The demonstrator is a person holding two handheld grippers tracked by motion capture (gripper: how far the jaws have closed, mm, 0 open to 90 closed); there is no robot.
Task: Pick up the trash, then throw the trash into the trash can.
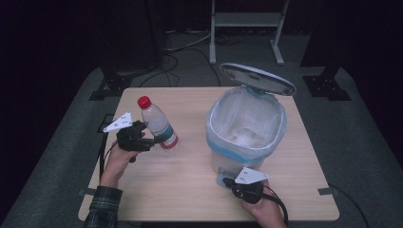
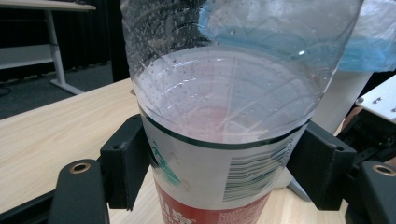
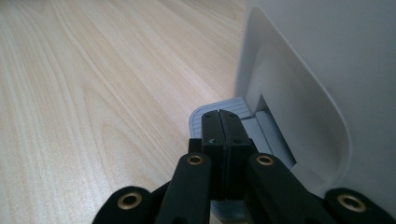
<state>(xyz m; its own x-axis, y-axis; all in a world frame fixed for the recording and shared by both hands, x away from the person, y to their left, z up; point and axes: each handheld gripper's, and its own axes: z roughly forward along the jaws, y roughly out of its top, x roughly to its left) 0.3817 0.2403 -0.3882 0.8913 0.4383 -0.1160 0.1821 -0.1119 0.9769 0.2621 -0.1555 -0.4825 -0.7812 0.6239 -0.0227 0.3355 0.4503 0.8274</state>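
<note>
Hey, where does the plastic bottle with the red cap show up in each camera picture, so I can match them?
High view: the bottle is left of centre, tilted, in the left gripper.
Left gripper view: its clear body and label stand between the two black jaws.
Right gripper view: not in it; here the shut right gripper rests on the bin's pedal.
Shared landmark: the white bin.

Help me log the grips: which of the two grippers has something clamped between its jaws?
The left gripper: its jaws clamp the red-capped bottle. The right gripper is shut on nothing, its tips resting on the bin's pedal.
</note>
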